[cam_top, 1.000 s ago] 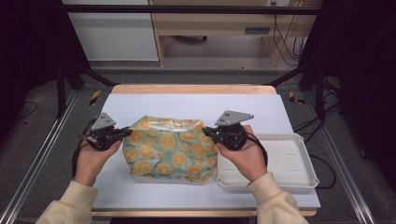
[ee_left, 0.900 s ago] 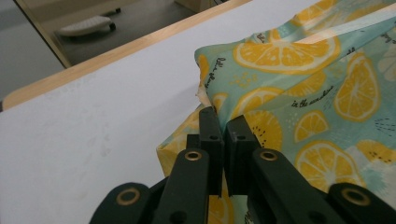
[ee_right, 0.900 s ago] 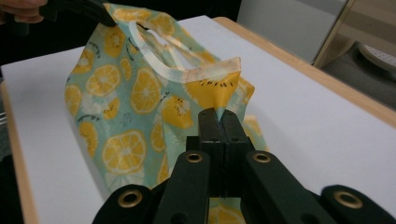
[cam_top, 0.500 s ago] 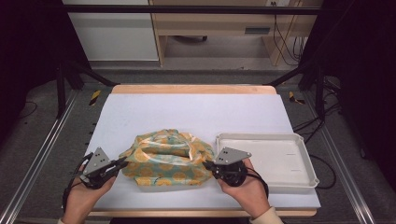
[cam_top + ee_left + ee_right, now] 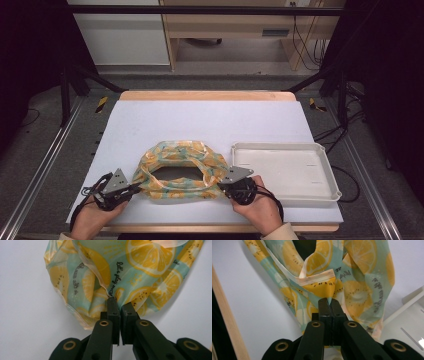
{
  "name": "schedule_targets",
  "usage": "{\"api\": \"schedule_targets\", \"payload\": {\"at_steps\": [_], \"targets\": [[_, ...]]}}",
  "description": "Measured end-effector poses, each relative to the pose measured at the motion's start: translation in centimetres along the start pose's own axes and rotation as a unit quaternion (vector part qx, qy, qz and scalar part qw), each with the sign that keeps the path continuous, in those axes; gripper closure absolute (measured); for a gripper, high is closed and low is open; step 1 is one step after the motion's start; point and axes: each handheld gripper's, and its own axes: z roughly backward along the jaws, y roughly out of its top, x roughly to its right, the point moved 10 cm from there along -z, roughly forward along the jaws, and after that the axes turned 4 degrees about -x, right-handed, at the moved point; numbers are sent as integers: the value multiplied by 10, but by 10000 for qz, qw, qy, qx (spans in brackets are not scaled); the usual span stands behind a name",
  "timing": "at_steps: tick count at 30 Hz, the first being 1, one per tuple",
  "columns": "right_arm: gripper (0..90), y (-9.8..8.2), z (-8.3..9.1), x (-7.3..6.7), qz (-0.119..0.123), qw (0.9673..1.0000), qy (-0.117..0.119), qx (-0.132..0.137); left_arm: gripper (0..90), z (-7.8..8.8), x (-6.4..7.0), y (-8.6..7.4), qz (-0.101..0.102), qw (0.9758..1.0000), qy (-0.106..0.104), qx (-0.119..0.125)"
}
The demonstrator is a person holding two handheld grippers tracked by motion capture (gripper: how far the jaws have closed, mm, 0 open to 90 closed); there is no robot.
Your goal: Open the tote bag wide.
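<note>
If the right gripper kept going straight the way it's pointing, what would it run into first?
The lemon-print bag that the right gripper already pinches; beyond it, probably the left gripper across the bag, though depth is unclear.

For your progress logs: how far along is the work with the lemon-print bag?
Done: the lemon-print bag lies slumped on the white table cover, mouth open. In hand: the left gripper and right gripper each pinch an edge. Left, probably: flattening or folding it; the white tray beside it holds nothing.
</note>
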Motion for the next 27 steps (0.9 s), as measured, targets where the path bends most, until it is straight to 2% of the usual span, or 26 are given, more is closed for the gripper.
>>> {"api": "schedule_targets", "payload": {"at_steps": [5, 9, 12, 14, 17, 19, 20, 21, 23, 27], "targets": [[900, 6, -7, 7, 38, 9997, -174, -150, 882, -6, -8, 1, 111, 9998, 183, 0], [894, 8, -11, 10, -51, 9996, -146, -217, 884, -13, -10, 2, 256, 9996, 61, 30], [785, 10, -7, 8, -79, 9999, -7, -93, 882, -12, -10, 1, 262, 9996, 61, 40], [635, 14, 0, 8, -129, 9999, 0, 6, 881, -11, -11, 0, 259, 9996, 89, 44], [456, 22, 10, 8, -142, 9998, 97, 112, 880, -11, -10, 0, 255, 9996, 99, 50], [357, 30, 16, 8, -139, 9996, 121, 225, 880, -11, -9, -1, 233, 9997, 108, 43], [357, 30, 16, 8, -139, 9996, 121, 225, 879, -11, -9, -1, 233, 9997, 108, 43], [281, 38, 21, 7, -107, 9993, 196, 315, 879, -11, -9, 0, 233, 9996, 120, 44], [252, 48, 24, 6, -83, 9988, 275, 393, 879, -11, -9, 0, 228, 9997, 114, 41], [271, 72, 23, 8, 20, 9986, 303, 433, 877, -11, -9, -1, 238, 9997, 105, 46]]}}
